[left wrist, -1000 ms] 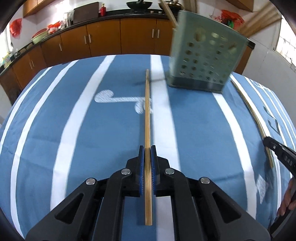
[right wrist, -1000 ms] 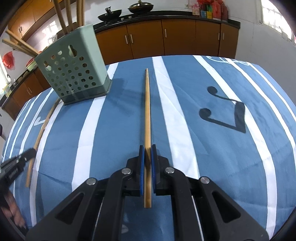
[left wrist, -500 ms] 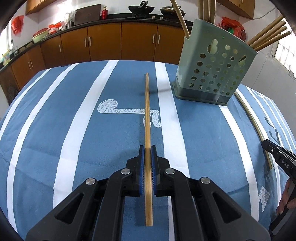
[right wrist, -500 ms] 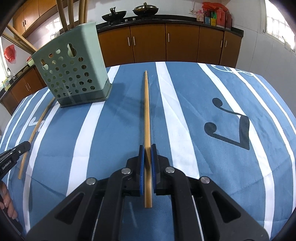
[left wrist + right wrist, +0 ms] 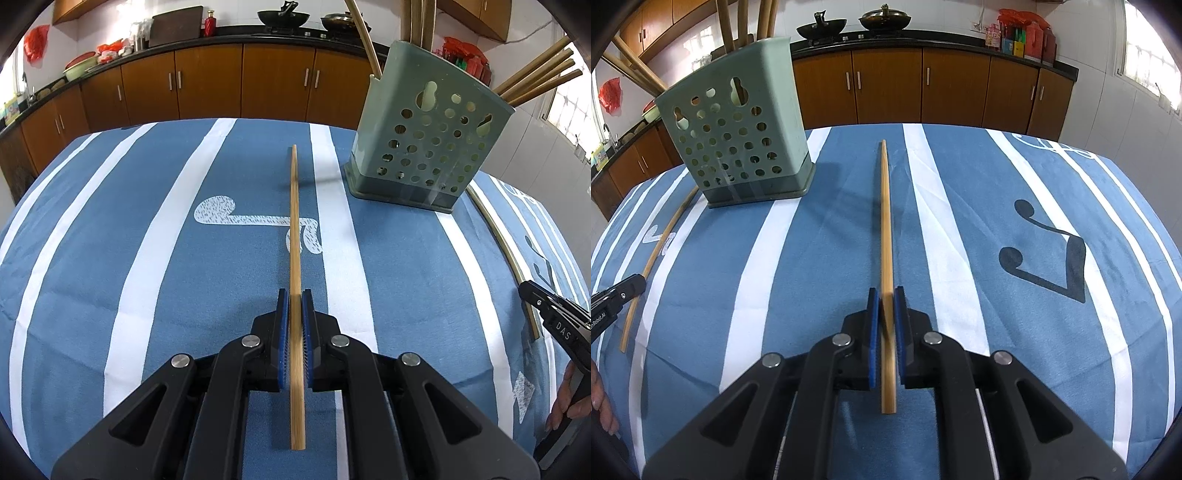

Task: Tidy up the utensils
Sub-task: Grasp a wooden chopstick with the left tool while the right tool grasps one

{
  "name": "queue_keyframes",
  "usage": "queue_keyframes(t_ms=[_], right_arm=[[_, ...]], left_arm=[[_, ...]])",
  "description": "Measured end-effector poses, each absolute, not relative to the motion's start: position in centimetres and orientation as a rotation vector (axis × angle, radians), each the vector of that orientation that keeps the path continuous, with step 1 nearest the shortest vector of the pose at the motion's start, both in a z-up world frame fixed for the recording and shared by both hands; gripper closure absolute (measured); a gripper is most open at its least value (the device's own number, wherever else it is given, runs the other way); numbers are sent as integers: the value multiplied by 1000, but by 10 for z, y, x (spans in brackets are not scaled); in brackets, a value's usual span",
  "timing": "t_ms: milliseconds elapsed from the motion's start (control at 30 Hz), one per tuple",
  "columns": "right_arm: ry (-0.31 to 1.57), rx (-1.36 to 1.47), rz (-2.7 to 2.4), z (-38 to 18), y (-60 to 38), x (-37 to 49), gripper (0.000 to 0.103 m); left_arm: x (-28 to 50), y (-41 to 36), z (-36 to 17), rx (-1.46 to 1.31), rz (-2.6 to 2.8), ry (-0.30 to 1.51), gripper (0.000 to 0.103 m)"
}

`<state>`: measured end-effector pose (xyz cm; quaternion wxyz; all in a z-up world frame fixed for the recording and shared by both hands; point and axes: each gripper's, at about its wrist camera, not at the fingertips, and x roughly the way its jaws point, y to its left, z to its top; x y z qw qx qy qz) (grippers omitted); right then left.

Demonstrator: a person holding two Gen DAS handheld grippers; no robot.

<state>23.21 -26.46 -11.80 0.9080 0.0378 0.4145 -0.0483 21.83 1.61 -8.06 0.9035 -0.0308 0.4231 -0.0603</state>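
My left gripper (image 5: 294, 295) is shut on a bamboo chopstick (image 5: 294, 229) that points forward above the blue striped tablecloth (image 5: 110, 258). My right gripper (image 5: 885, 293) is shut on a second bamboo chopstick (image 5: 885, 221), also held level and pointing forward. A green perforated utensil holder (image 5: 428, 136) with several chopsticks standing in it is ahead to the right in the left wrist view and ahead to the left in the right wrist view (image 5: 738, 136). One more chopstick (image 5: 502, 247) lies on the cloth beside the holder; it also shows in the right wrist view (image 5: 653, 254).
Brown kitchen cabinets (image 5: 207, 85) with a dark counter, woks and jars run along the back wall. The table edge curves away on both sides. The other gripper's tip shows at the right edge of the left wrist view (image 5: 554, 317) and at the left edge of the right wrist view (image 5: 613, 295).
Both grippers have risen and tilted back with their chopsticks, so the holder and cabinets sit lower and fuller in view. The grips are unchanged.
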Motion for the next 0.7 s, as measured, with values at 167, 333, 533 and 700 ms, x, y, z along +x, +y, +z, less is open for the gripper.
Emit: queue_keyframes(t_ms=[167,333,533,700], right_arm=[[855,79,-99,-118,-265,232,93],[856,78,-99,-118,-265,232,93],[856,80,-94,-119,-265,231,93],[856,87,-84,-120,-266,228,93]], left_arm=[[218,16,-80,-65,-125,875,95],[218,16,-81,-65,-125,875,95],[217,11,-80,-16,-108,874,95],[212,8,-80,26,-95,875,95]])
